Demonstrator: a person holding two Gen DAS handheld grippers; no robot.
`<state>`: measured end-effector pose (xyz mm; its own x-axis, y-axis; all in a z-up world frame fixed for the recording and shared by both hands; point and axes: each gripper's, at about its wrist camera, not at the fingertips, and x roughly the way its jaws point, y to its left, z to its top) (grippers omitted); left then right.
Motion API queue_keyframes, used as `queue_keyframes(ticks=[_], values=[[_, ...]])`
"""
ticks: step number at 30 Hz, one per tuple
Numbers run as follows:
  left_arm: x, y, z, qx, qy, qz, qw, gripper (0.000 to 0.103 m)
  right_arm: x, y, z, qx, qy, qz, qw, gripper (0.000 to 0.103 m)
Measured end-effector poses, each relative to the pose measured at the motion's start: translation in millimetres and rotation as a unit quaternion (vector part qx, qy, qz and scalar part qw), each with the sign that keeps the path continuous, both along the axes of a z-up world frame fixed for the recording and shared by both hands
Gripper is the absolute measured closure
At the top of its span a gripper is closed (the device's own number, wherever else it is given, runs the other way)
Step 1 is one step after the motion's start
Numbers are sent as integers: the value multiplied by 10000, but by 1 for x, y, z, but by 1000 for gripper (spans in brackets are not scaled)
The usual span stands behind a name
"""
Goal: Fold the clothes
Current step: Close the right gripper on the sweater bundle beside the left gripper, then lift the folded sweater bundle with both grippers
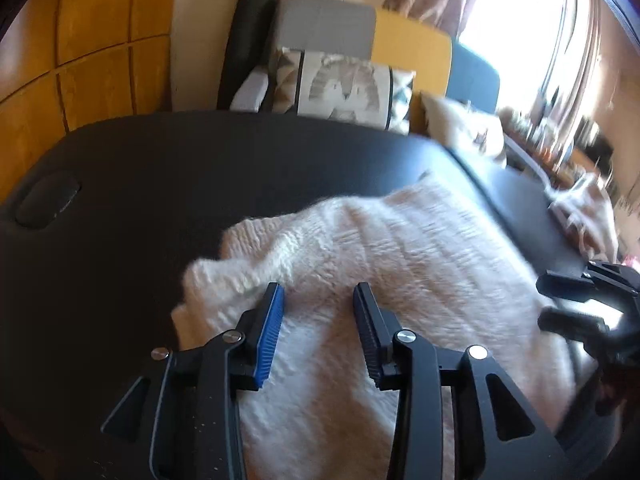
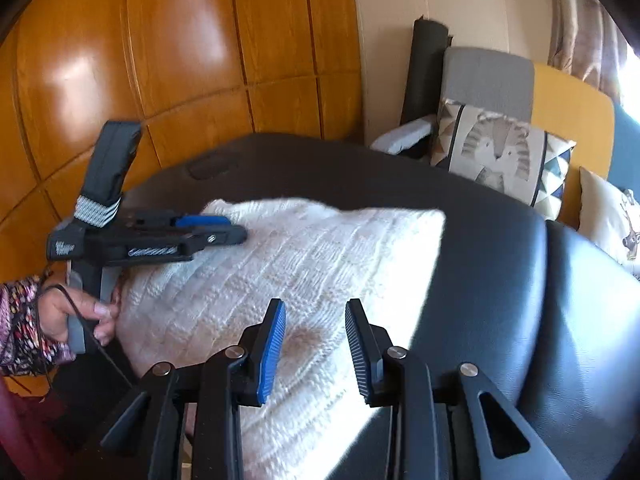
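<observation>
1. sweater (image 1: 384, 248), a white chunky knit, lies across the dark padded table (image 1: 140, 168), already gathered into a rough fold with a loose flap bunched up at its left end in the left wrist view.
2. it looks soft, thick and limp; i judge it light, not slippery and not fragile, but springy enough that a fold may puff back up, and any lifted part will sag and drag the rest.
3. the best hold is probably a pinch on an outer edge or corner, through all layers, such as the flap near the left gripper or the far corner (image 2: 434, 216) seen from the right wrist.
4. left gripper (image 1: 318, 292) hovers over the knit with its fingers apart and nothing pinched between them.
5. right gripper (image 2: 316, 308) also has its fingers apart over the near part of the sweater, gripping nothing.
6. a hand (image 2: 80, 316) in a patterned sleeve holds the left tool at the sweater's left edge.
7. hard to make out: both views are blurred, so sleeves, collar and hem cannot be told apart; the near edge is hidden under the grippers; a faint brownish patch between the right fingers may be a stain or a shadow.
</observation>
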<state>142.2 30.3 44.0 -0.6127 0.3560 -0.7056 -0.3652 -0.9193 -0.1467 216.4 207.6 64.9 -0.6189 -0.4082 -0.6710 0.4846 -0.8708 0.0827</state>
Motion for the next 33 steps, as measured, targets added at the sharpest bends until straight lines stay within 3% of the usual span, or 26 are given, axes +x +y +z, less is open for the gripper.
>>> queue_keyframes(ticks=[3, 7, 11, 14, 17, 22, 27, 33], values=[[-8, -5, -3, 21, 50, -175, 9998, 58, -14, -14, -23, 182, -284, -129, 9993, 72], [-4, -31, 6, 970, -207, -206, 9948, 58, -10, -6, -21, -141, -214, -154, 9996, 70], [-3, -62, 10, 1769, -629, -16, 9822, 34, -5, 28, -12, -991, -494, -381, 9931, 68], [-6, -83, 6, 2293, -1061, 301, 9671, 22, -11, 62, -12, -1615, -899, -816, 9794, 64], [-11, -94, -2, 2377, -1330, 613, 9603, 19, -24, 80, -17, -1774, -1442, -1124, 9670, 51], [-15, -100, -22, 2359, -1767, 736, 9527, 19, -38, 96, -37, -2378, -2188, -1123, 9397, 35], [-17, -93, -42, 2770, -2238, 475, 9332, 18, -51, 98, -56, -2797, -2683, -1085, 9154, 34], [-24, -77, -40, 2654, -2249, 136, 9374, 4, -69, 94, -80, -3377, -3219, -987, 8790, 34]])
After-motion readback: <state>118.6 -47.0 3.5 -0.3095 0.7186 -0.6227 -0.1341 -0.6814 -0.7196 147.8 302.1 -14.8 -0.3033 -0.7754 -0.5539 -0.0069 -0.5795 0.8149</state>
